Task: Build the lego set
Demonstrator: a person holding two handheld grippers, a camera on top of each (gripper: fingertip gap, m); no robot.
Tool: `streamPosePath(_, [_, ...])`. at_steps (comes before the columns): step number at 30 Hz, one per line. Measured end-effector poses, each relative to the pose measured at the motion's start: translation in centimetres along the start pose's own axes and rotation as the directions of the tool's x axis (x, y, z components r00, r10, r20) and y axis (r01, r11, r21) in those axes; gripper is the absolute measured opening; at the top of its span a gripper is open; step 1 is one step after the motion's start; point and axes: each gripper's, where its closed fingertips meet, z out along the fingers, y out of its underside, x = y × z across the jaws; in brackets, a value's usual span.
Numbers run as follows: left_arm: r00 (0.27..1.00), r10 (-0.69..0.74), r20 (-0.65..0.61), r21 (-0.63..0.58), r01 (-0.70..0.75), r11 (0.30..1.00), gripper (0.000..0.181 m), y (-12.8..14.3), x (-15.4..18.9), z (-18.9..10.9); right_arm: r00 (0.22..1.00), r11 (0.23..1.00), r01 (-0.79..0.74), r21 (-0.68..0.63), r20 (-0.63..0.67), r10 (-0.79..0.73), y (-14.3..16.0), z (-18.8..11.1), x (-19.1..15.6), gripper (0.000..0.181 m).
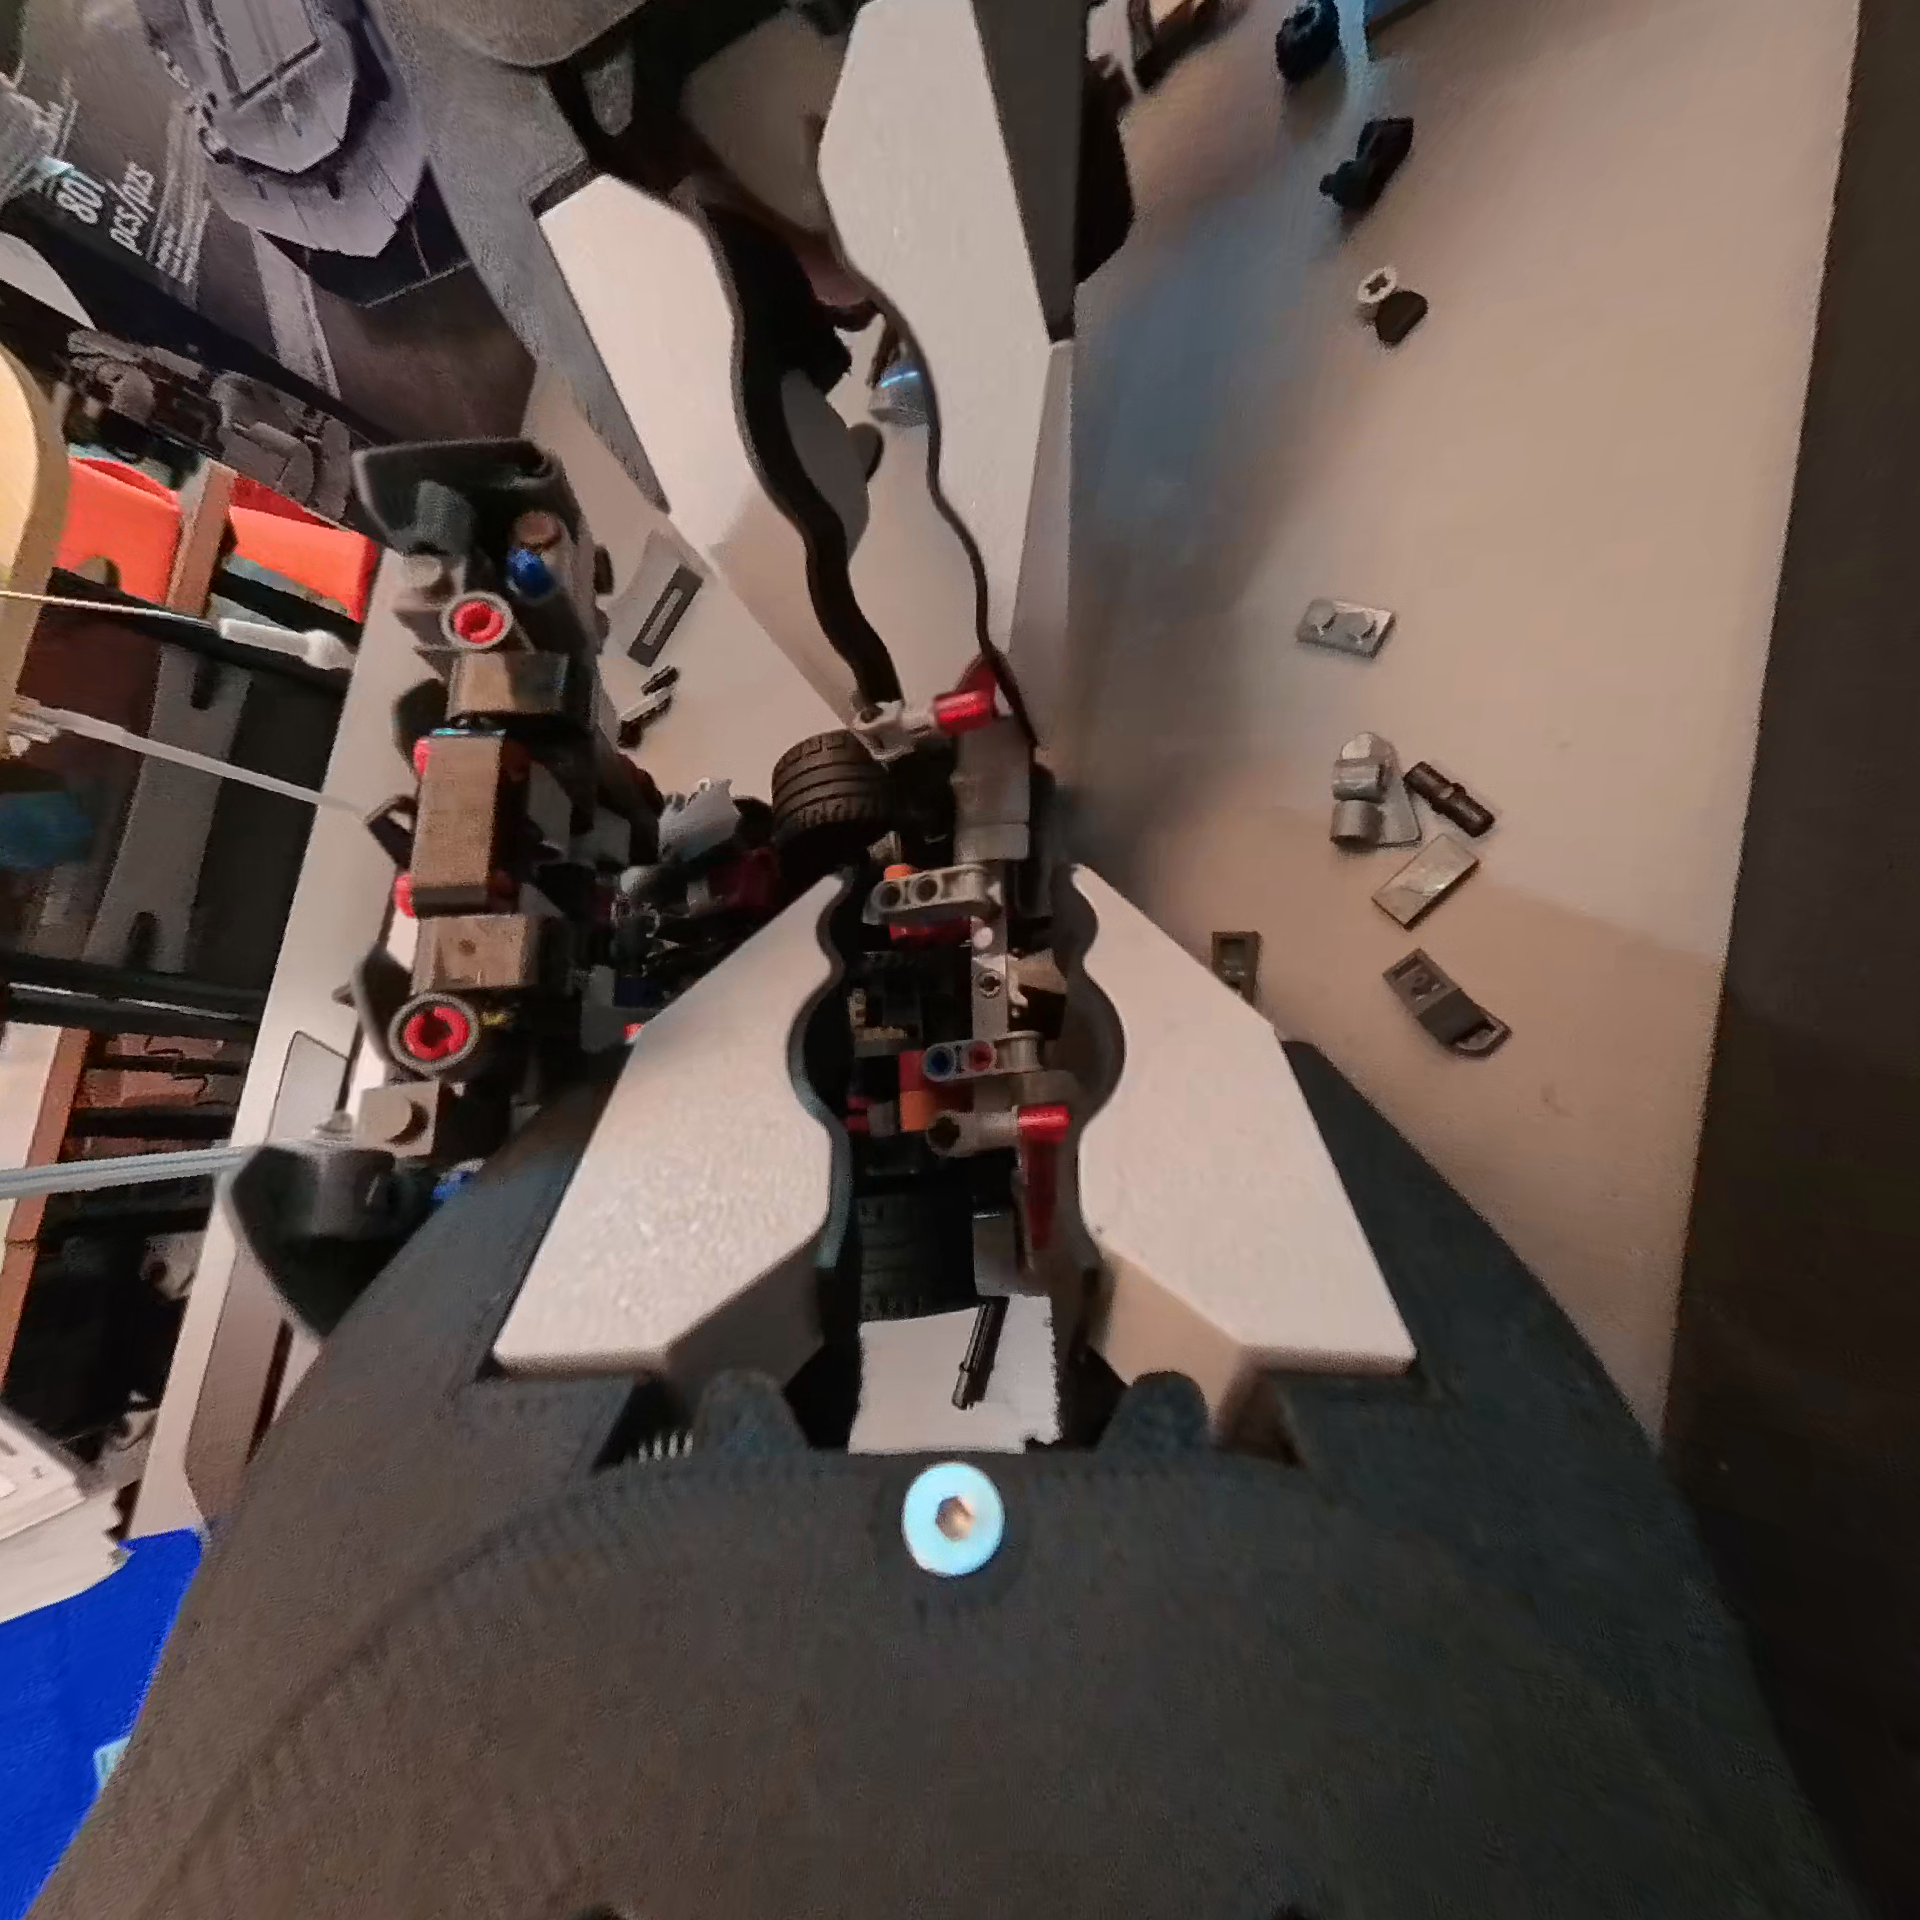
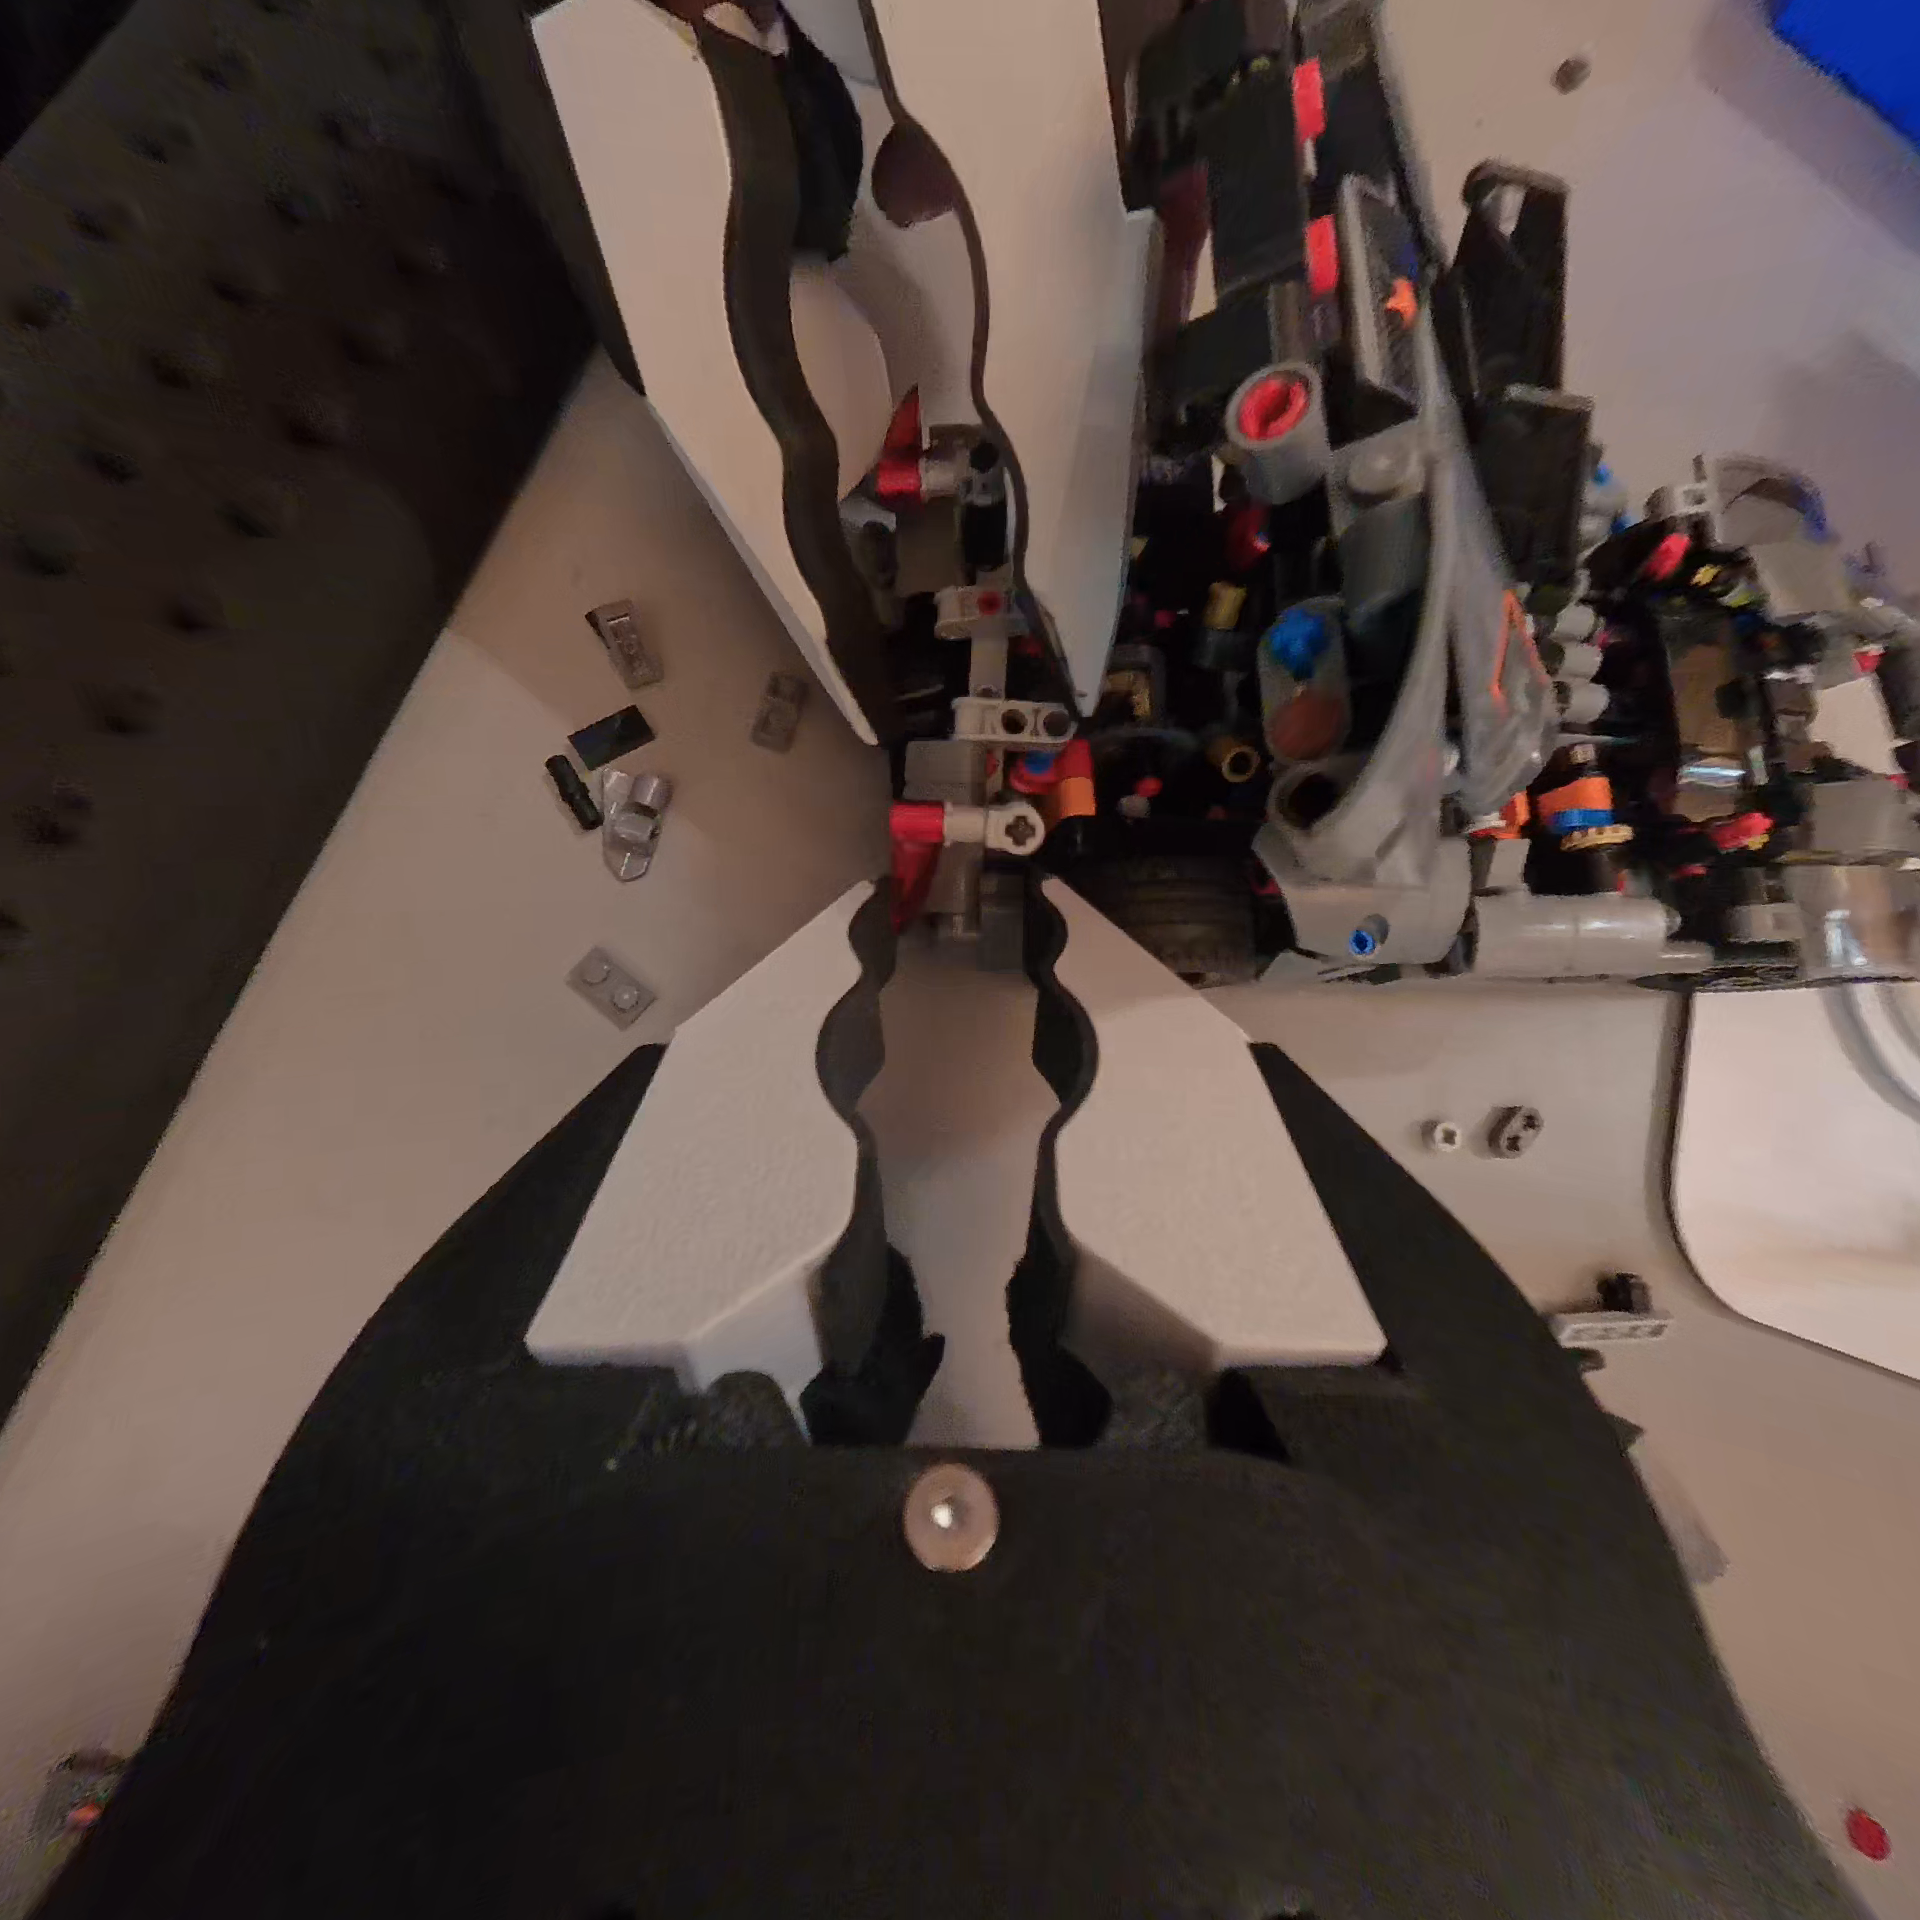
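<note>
White surface [image 1: 1455, 520] | both hand-held grippers, left [image 1: 951, 914] and right [image 2: 961, 904], clamp grey frame [image 1: 992, 997] | uneven squeeze may pop pins.

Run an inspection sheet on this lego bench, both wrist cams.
Surface: pale tabletop, bare between the parts.
Job's things: part-built lego model, lying between both tools; tyre fitted.
Clutter: loose grey and black pieces scattered beside the model; dark set box at the table's far edge.
Grippers: left tool straddles the model's grey frame; right tool has its tips at the red-and-grey end; grip on either unclear.
Cables: pale lines by the model, cable or hose cannot be told.
Surroundings: shelving with an orange bin; dark studded mat.
</note>
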Motion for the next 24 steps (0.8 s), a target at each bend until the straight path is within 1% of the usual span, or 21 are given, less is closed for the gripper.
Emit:
streamPosePath(2, [1.0, 0.018, 0.004, -0.008, -0.018, 1.0, 0.031, 0.22, 0.05, 0.09, 1.0, 0.999, -0.012, -0.029, 0.023, 0.013, 0.37, 0.11, -0.03, 0.021])
streamPosePath(6, [0.998, 0.058, 0.018, -0.026, -0.058, 0.998, 0.032, 0.43, 0.17, 0.33, 0.998, 0.999, -0.014, -0.047, 0.058, 0.017, 0.56, 0.04, 0.07, 0.021])
streamPosePath(9, [0.997, 0.07, 0.036, 0.005, -0.07, 0.998, 0.026, -0.13, -0.07, -0.07, 0.996, 0.999, -0.011, -0.044, 0.089, 0.015, 0.25, 0.03, -0.15, 0.021])
streamPosePath(12, [0.995, 0.094, 0.02, -0.044, -0.093, 0.995, 0.035, 0.33, 0.4, 0.38, 0.995, 0.997, 0.016, -0.075, 0.1, -0.008, 0.31, 0.06, -0.21, 0.021])
streamPosePath(14, [0.994, 0.108, 0.025, -0.036, -0.107, 0.994, 0.035, 0.47, 0.45, 0.55, 0.994, 0.996, 0.013, -0.089, 0.109, -0.003, 0.4, 0.03, -0.17, 0.021])
streamPosePath(20, [0.996, 0.09, 0.017, -0.034, -0.09, 0.995, 0.034, 0.46, 0.43, 0.53, 0.992, 0.992, 0.017, -0.127, 0.126, -0.001, 0.65, -0.12, -0.28, 0.021])
streamPosePath(24, [0.994, 0.106, 0.011, -0.047, -0.105, 0.993, 0.035, 0.59, 0.52, 0.6, 0.99, 0.992, -0.005, -0.128, 0.137, 0.022, 0.73, -0.01, -0.26, 0.021])
